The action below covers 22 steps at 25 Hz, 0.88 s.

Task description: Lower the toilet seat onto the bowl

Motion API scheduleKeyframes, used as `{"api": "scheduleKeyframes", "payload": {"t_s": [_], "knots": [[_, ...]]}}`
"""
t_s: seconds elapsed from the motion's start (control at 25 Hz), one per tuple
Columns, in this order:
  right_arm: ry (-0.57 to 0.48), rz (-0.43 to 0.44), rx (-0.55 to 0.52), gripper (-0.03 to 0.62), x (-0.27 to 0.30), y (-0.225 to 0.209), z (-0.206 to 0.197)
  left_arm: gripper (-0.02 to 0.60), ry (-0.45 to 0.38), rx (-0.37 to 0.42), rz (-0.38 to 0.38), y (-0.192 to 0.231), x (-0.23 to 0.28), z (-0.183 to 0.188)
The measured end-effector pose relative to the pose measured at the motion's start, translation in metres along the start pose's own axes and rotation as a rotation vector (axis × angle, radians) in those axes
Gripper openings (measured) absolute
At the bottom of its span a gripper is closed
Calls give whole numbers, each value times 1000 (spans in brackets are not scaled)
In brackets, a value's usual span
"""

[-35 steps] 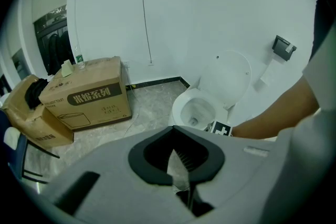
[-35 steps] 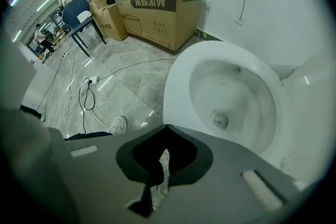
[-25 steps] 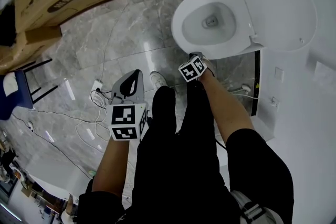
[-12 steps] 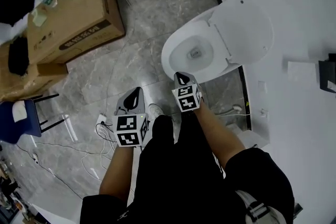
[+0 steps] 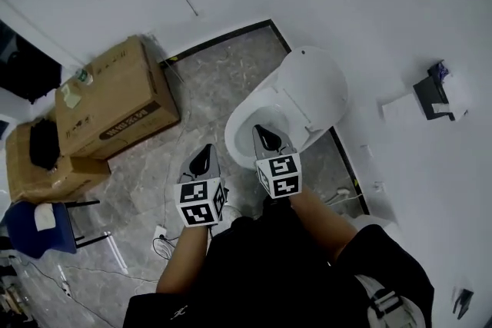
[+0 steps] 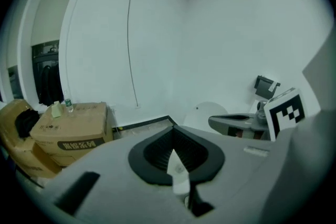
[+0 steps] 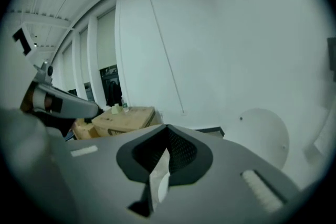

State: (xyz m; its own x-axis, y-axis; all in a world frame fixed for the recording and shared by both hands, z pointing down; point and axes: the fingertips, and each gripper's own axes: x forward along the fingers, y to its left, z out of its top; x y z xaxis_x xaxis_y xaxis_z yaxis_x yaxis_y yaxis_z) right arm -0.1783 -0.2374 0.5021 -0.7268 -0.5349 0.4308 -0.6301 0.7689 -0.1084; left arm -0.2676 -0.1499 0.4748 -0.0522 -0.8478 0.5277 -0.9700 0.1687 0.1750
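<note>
- While the toilet seat (image 5: 311, 92) stands up at the back, close to the wall, where are the two grippers?
- Both hang in front of the toilet; the right gripper (image 5: 266, 137) is over the front of the bowl (image 5: 233, 136); the left gripper (image 5: 203, 155) is beside it, over the floor; neither one touches the seat.
- Are the jaws holding anything?
- No; both pairs are pinched tight together with nothing in between.
- So what can go wrong?
- I think the seat could drop fast and bang on the bowl; that happens if it gets a hard push and nothing slows it down; the plastic looks smooth, so pinched jaws could slip off its edge too.
- Anything else?
- The seat and the lid look like one white piece from here; I cannot tell them apart; a tip hooked on the wrong one could bring the lid down as well.
- And the floor?
- White wires (image 5: 163, 242) lie near the person's feet; a step back could catch them.
</note>
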Motion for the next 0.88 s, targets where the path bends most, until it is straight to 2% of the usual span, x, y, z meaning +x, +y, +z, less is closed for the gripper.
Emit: {"api": "scheduleKeyframes", "payload": {"t_s": [0.2,0.48,0.68,0.88], "knots": [[-207,-81,43,7,-52,-42,93,9,-127,88,-58,-50,2,75],[-391,-155,67,6,-126,-87,175,9,-262,152,-181,-126,1,149],[-442,-200,64,6,-156,-116,199,9,-322,191,-236,-164,7,185],[-428,-226,72,6,-162,-140,196,9,-315,195,-250,-183,22,189]]}}
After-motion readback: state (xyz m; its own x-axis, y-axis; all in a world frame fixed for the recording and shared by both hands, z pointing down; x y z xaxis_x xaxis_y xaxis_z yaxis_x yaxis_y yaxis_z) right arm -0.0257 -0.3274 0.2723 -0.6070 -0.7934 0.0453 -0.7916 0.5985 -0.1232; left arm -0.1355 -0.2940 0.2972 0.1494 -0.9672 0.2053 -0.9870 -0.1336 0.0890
